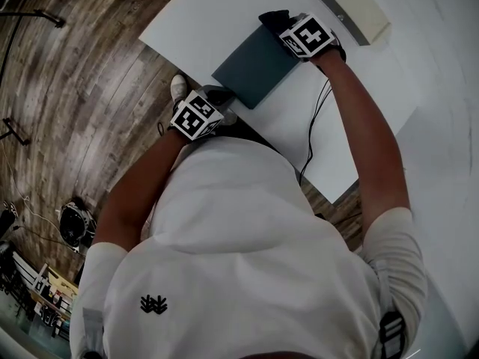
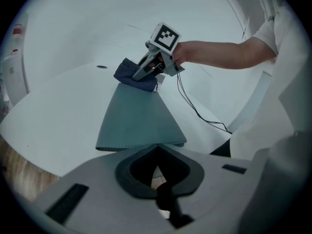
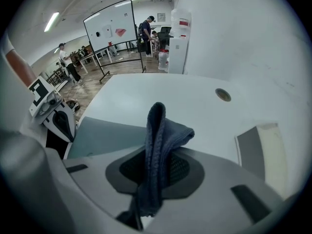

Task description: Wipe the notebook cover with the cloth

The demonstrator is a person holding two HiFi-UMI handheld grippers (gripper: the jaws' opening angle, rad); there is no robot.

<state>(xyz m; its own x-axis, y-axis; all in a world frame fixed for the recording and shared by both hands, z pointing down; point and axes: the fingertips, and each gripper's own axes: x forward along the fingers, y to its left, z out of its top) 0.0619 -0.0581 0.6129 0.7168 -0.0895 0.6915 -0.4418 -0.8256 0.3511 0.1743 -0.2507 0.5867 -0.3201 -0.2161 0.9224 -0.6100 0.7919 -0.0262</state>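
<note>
A dark teal notebook point(image 1: 254, 66) point(image 2: 136, 121) point(image 3: 102, 133) lies flat on the white table point(image 1: 224, 13), close to its near edge. My left gripper point(image 1: 223, 96) point(image 2: 157, 147) sits at the notebook's near corner, its jaws closed together on that edge. My right gripper point(image 1: 283, 27) point(image 2: 146, 74) point(image 3: 156, 155) is over the notebook's far end, shut on a dark blue cloth point(image 1: 273, 19) point(image 2: 131, 74) point(image 3: 158, 135). The cloth bunches out past the fingers and rests on the far edge of the cover. The left gripper point(image 3: 56, 116) also shows in the right gripper view.
A beige and grey book point(image 1: 355, 6) point(image 3: 261, 145) lies on the table to the right of the right gripper. A black cable point(image 1: 314, 126) point(image 2: 195, 111) trails from it over the table's edge. A round grommet point(image 3: 223, 94) lies further out. Wooden floor point(image 1: 90, 88) is to the left.
</note>
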